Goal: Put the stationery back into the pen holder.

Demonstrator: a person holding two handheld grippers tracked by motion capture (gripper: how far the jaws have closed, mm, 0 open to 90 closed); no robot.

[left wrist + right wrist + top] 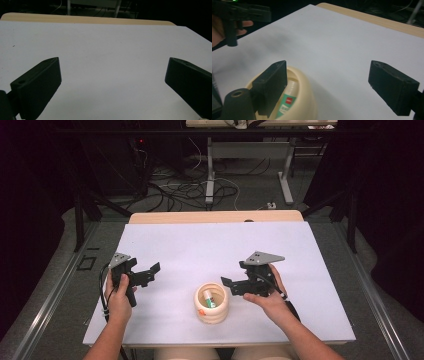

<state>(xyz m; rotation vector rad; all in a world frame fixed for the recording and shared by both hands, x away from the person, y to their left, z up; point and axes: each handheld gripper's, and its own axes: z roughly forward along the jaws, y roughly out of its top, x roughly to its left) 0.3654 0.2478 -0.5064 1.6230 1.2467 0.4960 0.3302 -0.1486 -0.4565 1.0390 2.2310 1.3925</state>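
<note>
The glue stick point(207, 297) stands inside the cream ribbed cup point(212, 313) on the surface point(200, 245). It looks light, stiff and smooth; take its top end. Both the right gripper point(232, 287) and the left gripper point(152, 272) are released.

So it's a pale wooden table point(215, 216) with a big white rectangular sheet point(210, 245) covering nearly the whole top, just a strip of wood showing along the far edge. Only thing sitting on the sheet is a cream ribbed round holder point(212, 312), close to the near edge, about midway between the sides.
</note>
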